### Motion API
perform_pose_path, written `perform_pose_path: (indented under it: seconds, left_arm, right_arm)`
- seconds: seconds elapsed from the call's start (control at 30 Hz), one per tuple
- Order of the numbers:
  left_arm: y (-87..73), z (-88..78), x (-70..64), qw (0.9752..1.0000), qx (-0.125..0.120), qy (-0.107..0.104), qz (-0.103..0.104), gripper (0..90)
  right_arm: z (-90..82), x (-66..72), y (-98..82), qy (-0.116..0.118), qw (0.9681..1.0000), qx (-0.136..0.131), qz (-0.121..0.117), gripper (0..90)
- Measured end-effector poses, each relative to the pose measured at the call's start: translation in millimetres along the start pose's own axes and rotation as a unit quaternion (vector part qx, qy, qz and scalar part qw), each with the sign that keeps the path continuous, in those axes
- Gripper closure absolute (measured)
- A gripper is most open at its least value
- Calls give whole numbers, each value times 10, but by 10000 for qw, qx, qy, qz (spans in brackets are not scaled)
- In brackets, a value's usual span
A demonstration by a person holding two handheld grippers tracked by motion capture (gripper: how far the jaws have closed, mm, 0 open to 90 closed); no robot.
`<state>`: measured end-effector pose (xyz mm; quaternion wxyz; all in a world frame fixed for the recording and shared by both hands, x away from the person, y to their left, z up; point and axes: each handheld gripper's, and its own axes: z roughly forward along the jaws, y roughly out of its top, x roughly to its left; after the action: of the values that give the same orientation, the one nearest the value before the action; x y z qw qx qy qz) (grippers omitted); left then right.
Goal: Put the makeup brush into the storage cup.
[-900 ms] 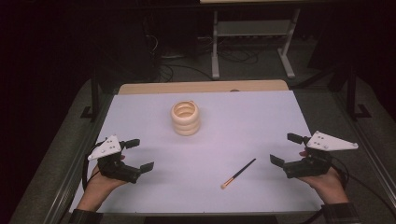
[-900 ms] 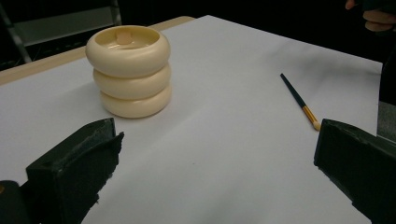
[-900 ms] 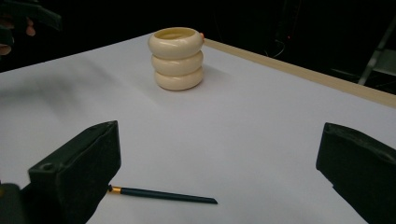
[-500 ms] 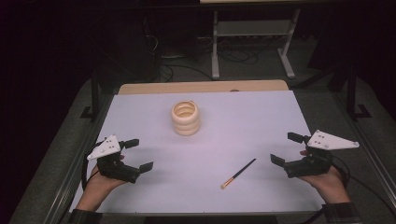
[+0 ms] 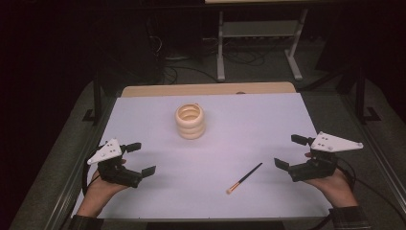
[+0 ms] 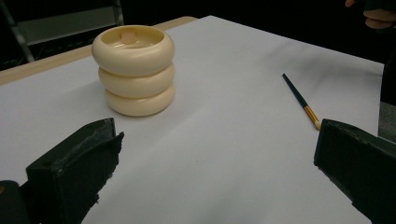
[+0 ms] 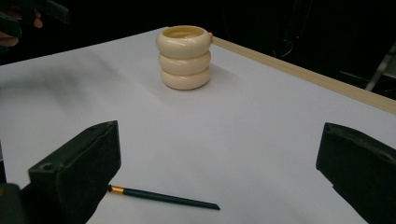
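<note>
- The left gripper [image 5: 142, 158] is held with its two black jaws spread wide, and nothing is gripped between them.
- It is carried low over the near left part of the white table [image 5: 258, 124], cradled in the person's left hand [image 5: 98, 191].
- In the left gripper view, bare white table is seen between the jaws, with the holder beyond the left jaw and the brush beyond the right one.
- The right gripper [image 5: 291, 151] is likewise held with its jaws wide apart, and nothing is gripped.
- It is carried over the near right part of the table, supported by the person's right hand [image 5: 332, 184], with a grey three-cornered plate on top.
- A thin dark paintbrush [image 5: 244, 178] is laid flat on the table between the two grippers, nearer the right one and apart from both.
- The brush is set on a slant, with its gold band and pale tip toward the near edge and its dark handle pointing away to the right.
- A cream holder [image 5: 190, 121], shaped like three stacked rings and open at the top, is stood upright near the middle of the table, well apart from the brush and from both grippers.
- A strip of bare wood is seen along the far edge of the table.
</note>
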<state>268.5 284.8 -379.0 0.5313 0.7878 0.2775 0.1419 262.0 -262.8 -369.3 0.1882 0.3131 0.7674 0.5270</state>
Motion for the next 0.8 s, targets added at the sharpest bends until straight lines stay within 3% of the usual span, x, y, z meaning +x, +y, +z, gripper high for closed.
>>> perform_pose_path:
  seconds: [0.8]
  left_arm:
    - [-15, 3, 3, 10000, 8, -36, -43, 0]
  right_arm:
    - [266, 8, 103, 285, 9995, -146, 59, 0]
